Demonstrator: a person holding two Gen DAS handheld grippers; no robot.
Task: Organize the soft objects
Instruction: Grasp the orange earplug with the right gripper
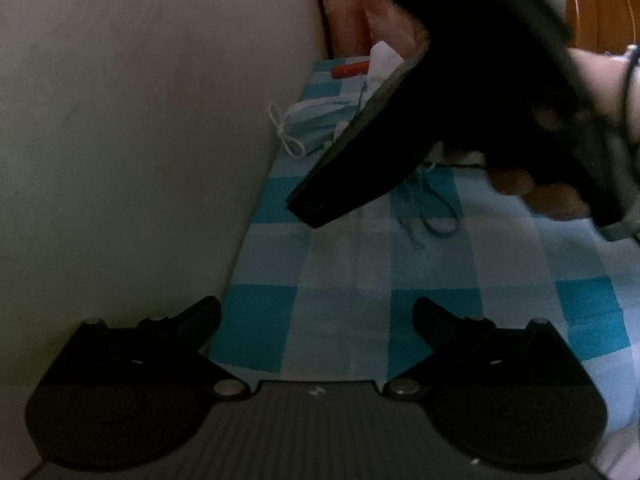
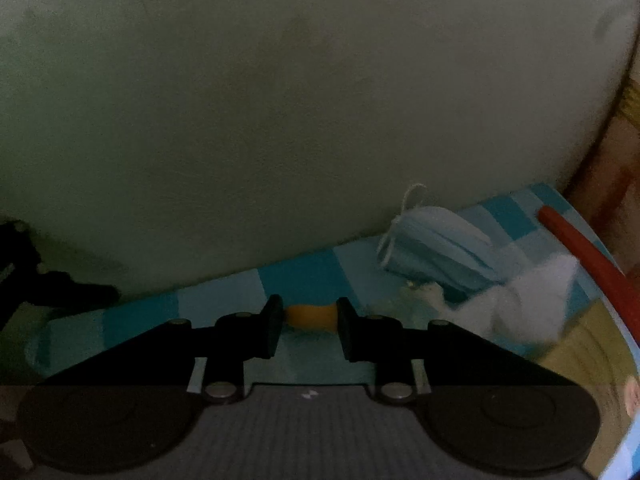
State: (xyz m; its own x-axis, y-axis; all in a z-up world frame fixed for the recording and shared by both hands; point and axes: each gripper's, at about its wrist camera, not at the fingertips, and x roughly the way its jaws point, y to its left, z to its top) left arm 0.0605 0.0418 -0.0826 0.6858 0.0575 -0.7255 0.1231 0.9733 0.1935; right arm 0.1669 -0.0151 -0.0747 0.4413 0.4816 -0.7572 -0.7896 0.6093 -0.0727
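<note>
A: Nearest, the right gripper (image 2: 309, 330) has its fingers pinched on a small orange soft piece (image 2: 310, 317), low over the checked cloth (image 2: 296, 276). Looks like the pickup step.

B: And the left gripper (image 1: 316, 320)?

A: Spread wide, empty. Next, I'd judge, lift gently. The blue face mask (image 2: 436, 252) sits farther back by the wall (image 2: 280, 100).

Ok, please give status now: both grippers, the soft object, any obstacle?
Left gripper open, empty. Right gripper shut on orange soft object. Blue face mask ahead by wall, not blocking.
</note>
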